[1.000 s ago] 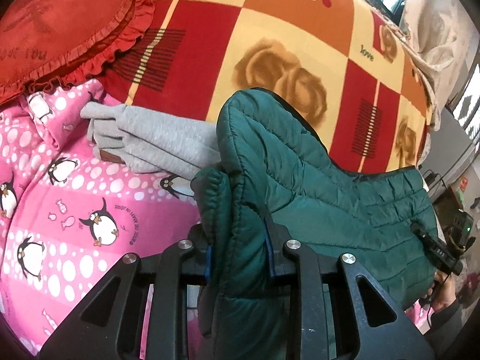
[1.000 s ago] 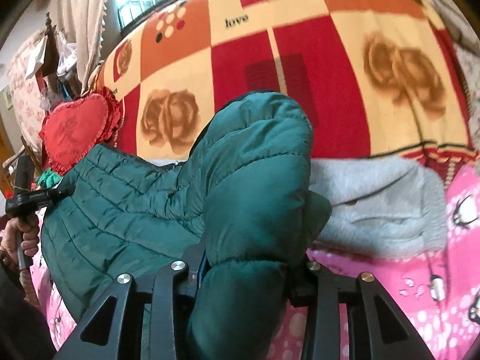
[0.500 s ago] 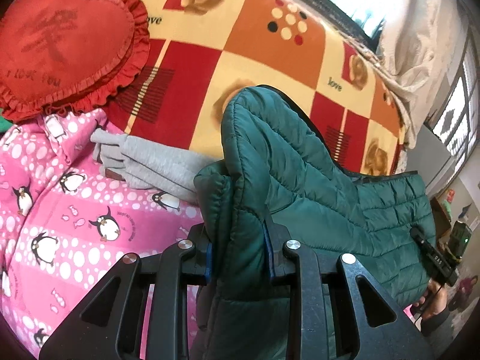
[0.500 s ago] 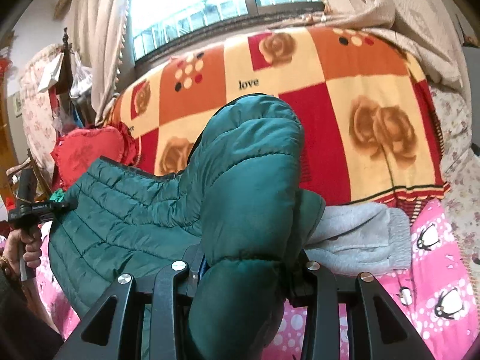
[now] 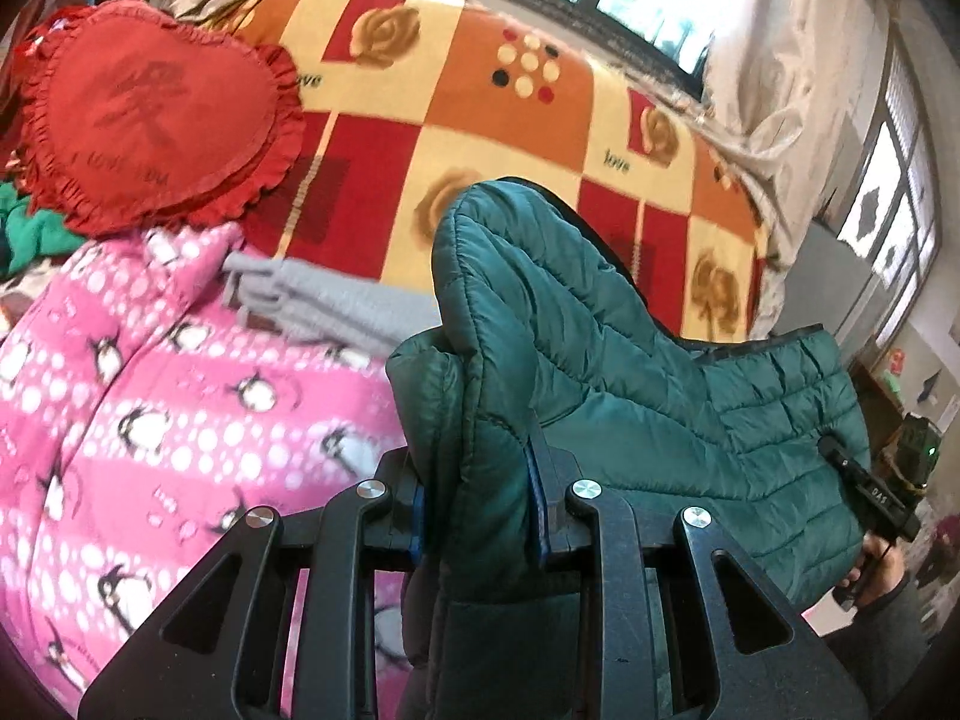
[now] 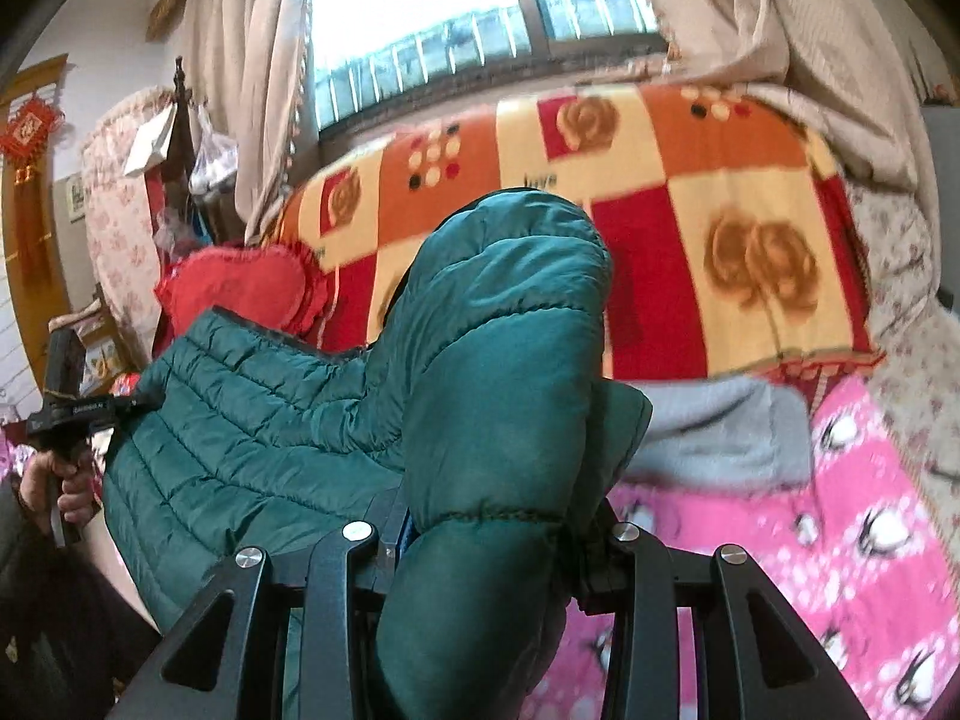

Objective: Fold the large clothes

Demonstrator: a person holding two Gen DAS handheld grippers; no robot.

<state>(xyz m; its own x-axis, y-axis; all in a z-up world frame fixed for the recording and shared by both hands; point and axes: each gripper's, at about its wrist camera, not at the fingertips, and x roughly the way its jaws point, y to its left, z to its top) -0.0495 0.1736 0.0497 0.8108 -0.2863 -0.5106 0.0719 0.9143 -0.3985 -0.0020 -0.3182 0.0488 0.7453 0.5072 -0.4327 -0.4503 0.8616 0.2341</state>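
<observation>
A dark green quilted puffer jacket [image 5: 630, 372] hangs in the air between my two grippers, above a bed. My left gripper [image 5: 477, 492] is shut on one bunched end of it. My right gripper [image 6: 498, 534] is shut on the other end [image 6: 504, 360], which bulges over the jaws. The right gripper also shows at the far right of the left wrist view [image 5: 870, 498], and the left gripper at the far left of the right wrist view [image 6: 72, 408]. The fingertips are hidden in the fabric.
Below lie a pink penguin-print blanket [image 5: 150, 408], a folded grey garment [image 5: 336, 306] and a red-orange-yellow rose blanket [image 5: 480, 114]. A red heart cushion [image 5: 150, 120] sits at the left. A window with curtains [image 6: 432, 30] is behind the bed.
Both grippers have lifted and tilted upward with the jacket. The bed has dropped lower in both views and the window has come into sight.
</observation>
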